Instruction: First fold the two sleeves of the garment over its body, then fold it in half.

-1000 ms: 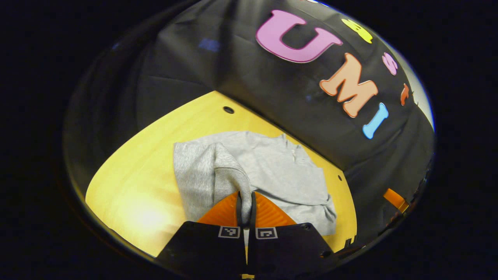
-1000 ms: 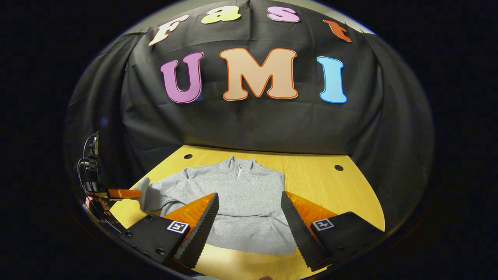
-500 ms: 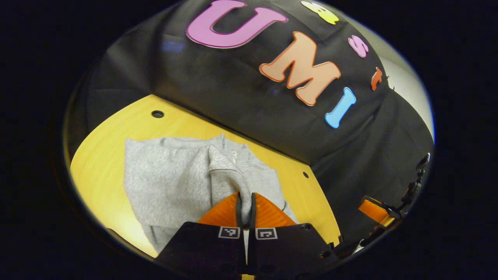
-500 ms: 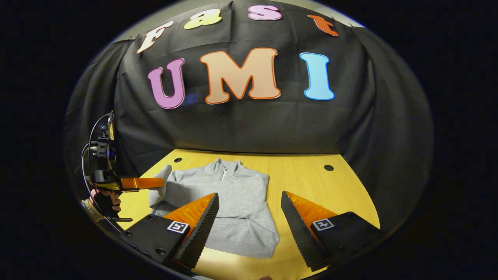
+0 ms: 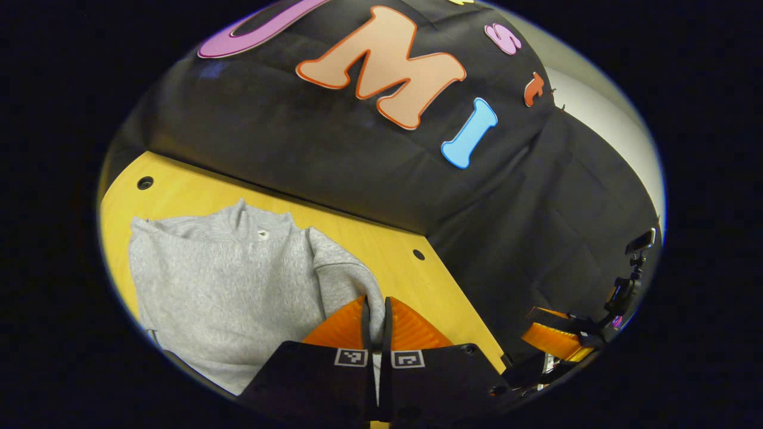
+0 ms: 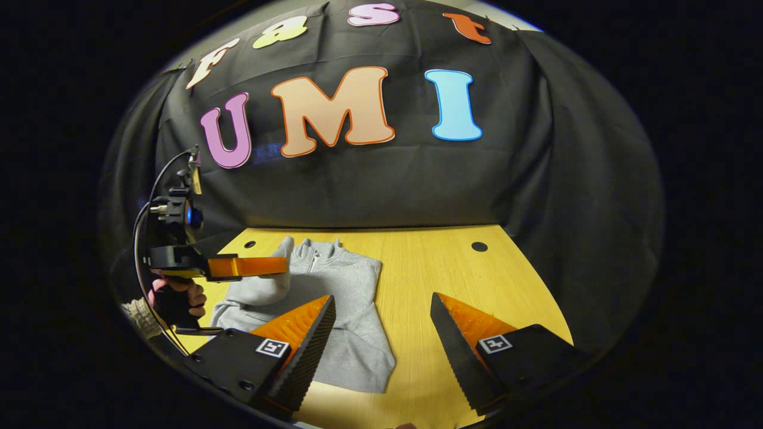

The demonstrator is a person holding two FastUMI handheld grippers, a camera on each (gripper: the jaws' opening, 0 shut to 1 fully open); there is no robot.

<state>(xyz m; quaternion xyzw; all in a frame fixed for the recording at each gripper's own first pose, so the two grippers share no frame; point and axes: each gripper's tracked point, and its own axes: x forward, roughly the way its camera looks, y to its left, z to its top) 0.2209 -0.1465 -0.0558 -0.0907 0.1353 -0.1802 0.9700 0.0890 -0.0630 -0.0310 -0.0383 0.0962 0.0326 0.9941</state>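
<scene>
- Gripping a sleeve cuff (image 5: 351, 285) of the grey garment (image 5: 226, 286), the left gripper (image 5: 374, 316) shows in the left gripper view with both fingers pressed together on the cloth.
- A second ago this view had the garment straight ahead; it now lies toward the view's left, with the sleeve drawn across above its body.
- The table (image 5: 381, 250) carries the garment near its back edge, collar (image 5: 256, 223) toward the booth wall. The other gripper appears far off at the view's right.
- In the right gripper view the right gripper (image 6: 381, 333) hangs over the table's front edge, fingers spread wide and holding nothing.
- The same view shows the left gripper (image 6: 280, 266), held by a hand (image 6: 176, 295), with the sleeve lifted over the garment (image 6: 340, 316). A second ago it sat low, beside the garment's outer edge.
- The garment now lies toward the back left corner of the table (image 6: 465, 280).
- Judgement: the first sleeve fold is mid-travel, not yet laid down. The far sleeve already appears tucked, though this cannot be confirmed.
- Risk: releasing high may let the sleeve fall crooked.
</scene>
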